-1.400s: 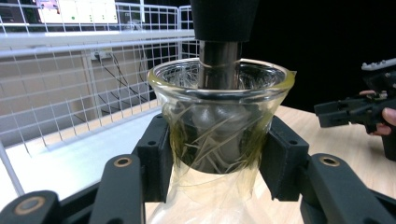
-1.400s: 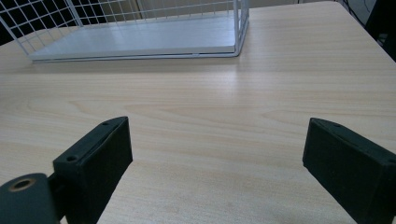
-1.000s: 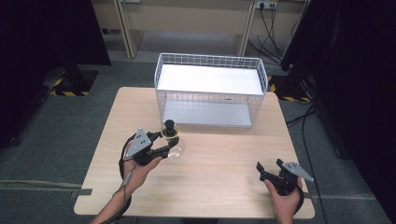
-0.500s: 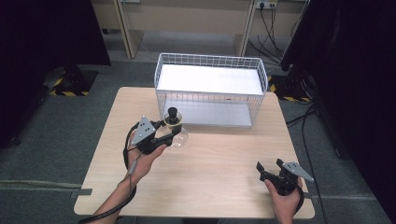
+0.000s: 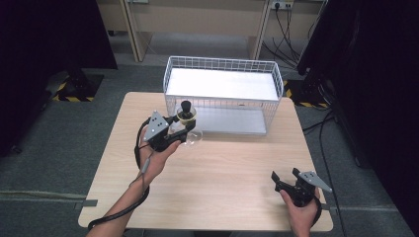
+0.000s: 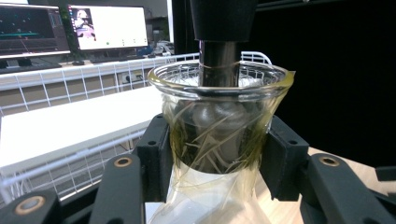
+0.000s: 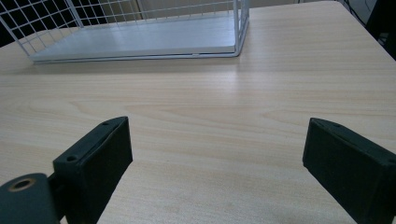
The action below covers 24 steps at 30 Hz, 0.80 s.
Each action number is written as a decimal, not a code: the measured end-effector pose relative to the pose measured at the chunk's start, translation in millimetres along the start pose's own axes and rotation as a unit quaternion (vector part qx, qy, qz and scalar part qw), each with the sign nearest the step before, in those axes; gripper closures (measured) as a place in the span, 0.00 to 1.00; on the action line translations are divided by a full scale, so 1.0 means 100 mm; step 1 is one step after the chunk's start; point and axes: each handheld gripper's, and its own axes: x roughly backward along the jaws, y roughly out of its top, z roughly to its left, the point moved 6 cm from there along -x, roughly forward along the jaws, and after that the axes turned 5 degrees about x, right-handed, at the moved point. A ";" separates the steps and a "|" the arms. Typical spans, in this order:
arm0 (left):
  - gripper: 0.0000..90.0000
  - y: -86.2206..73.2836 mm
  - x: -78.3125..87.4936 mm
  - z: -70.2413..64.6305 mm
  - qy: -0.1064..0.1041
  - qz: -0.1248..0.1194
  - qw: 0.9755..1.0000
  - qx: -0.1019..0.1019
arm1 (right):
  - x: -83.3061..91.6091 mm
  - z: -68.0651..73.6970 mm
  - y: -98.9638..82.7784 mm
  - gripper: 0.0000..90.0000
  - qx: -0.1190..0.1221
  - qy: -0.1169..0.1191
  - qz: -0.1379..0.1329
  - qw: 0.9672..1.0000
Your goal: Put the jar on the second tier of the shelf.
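Left gripper (image 5: 184,129): jaws clamped on the neck of a glass flask (image 6: 219,140) (black stopper), held near the tabletop's (image 5: 222,168) far left edge.
Right gripper (image 5: 284,177): jaws wide, nothing between them, near right corner.

Flask (image 6: 219,140) between left gripper (image 6: 217,158) jaws: clear glossy glass, black matt stopper (image 6: 223,18). Table (image 7: 224,107) beneath right gripper (image 7: 215,158): pale smooth wood grain. Basket (image 5: 223,94) beyond: white-coated wire.

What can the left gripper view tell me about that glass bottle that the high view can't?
Left gripper view: the hand-held gripper's pads press the glass bottle at its neck, with yellowish streaks inside, and monitors stand behind. High view: the left hand-held gripper carries it above the table, while the right hand-held gripper waits open. Both share the white wire basket and black stopper.
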 end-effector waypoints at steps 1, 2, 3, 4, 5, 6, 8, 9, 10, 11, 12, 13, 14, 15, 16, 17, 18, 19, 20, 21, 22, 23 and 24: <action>0.56 0.00 0.00 0.00 0.000 0.000 1.000 0.000 | 0.00 0.00 0.00 0.09 0.000 0.000 0.000 1.000; 0.56 0.05 -0.02 0.01 0.003 -0.003 1.000 0.000 | 0.00 0.00 0.00 0.09 0.000 0.000 0.000 1.000; 0.56 0.07 -0.03 0.02 0.004 -0.004 1.000 0.000 | 0.00 0.00 0.00 0.09 0.000 0.000 0.000 1.000; 0.56 0.07 -0.03 0.02 0.004 -0.004 1.000 0.000 | 0.00 0.00 0.00 0.09 0.000 0.000 0.000 1.000; 0.56 0.12 -0.05 0.04 0.007 -0.006 1.000 -0.003 | 0.00 0.00 0.00 0.09 0.000 0.000 0.001 1.000; 0.56 0.14 -0.06 0.04 0.008 -0.007 1.000 -0.003 | 0.00 0.00 0.00 0.09 0.000 0.000 0.001 1.000; 0.56 0.18 -0.08 0.06 0.011 -0.008 1.000 -0.005 | 0.00 0.00 0.00 0.09 -0.001 0.000 0.000 1.000; 0.56 0.18 -0.08 0.06 0.011 -0.008 1.000 -0.005 | 0.00 0.00 0.00 0.09 -0.001 0.000 0.000 1.000; 0.56 0.20 -0.09 0.06 0.013 -0.008 1.000 -0.006 | 0.00 0.00 0.00 0.09 0.000 0.000 0.001 1.000; 0.56 0.25 -0.11 0.08 0.017 -0.011 1.000 -0.006 | 0.00 0.00 0.00 0.09 0.000 0.000 0.001 1.000; 0.56 0.27 -0.11 0.09 0.019 -0.012 1.000 -0.006 | 0.00 0.00 0.00 0.09 0.000 0.000 0.000 1.000; 0.56 0.29 -0.12 0.10 0.021 -0.014 1.000 -0.005 | 0.00 0.00 0.00 0.09 -0.001 0.000 0.000 1.000; 0.56 0.31 -0.13 0.11 0.022 -0.015 1.000 -0.005 | 0.00 0.00 0.00 0.09 -0.001 0.000 0.000 1.000; 0.56 0.33 -0.14 0.11 0.024 -0.016 1.000 -0.005 | 0.00 0.00 0.00 0.09 -0.001 0.000 0.001 1.000; 0.56 0.35 -0.15 0.12 0.026 -0.016 1.000 -0.004 | 0.00 0.00 0.00 0.09 -0.002 0.000 0.001 1.000; 0.56 0.37 -0.16 0.13 0.029 -0.017 0.999 -0.003 | 0.00 0.00 0.00 0.09 -0.002 0.000 0.001 1.000; 0.56 0.39 -0.17 0.14 0.031 -0.018 0.999 -0.004 | 0.00 0.00 0.00 0.09 -0.001 0.000 0.001 1.000; 0.56 0.41 -0.18 0.14 0.034 -0.018 0.999 -0.003 | 0.00 0.00 0.00 0.09 -0.002 0.000 0.001 1.000; 0.56 0.43 -0.19 0.15 0.036 -0.018 0.999 -0.004 | 0.00 0.00 0.00 0.09 -0.001 0.000 0.001 1.000; 0.56 0.45 -0.20 0.16 0.038 -0.020 0.999 -0.005 | 0.00 0.00 0.00 0.09 -0.001 0.000 0.001 1.000; 0.56 0.47 -0.21 0.16 0.040 -0.020 0.999 -0.005 | 0.00 0.00 0.00 0.09 -0.001 0.000 0.001 1.000; 0.56 0.49 -0.22 0.17 0.042 -0.022 0.999 -0.004 | 0.00 0.00 0.00 0.09 -0.002 0.000 0.001 1.000; 0.56 0.51 -0.23 0.17 0.044 -0.023 0.999 -0.004 | 0.00 0.00 0.00 0.09 -0.002 0.000 0.001 1.000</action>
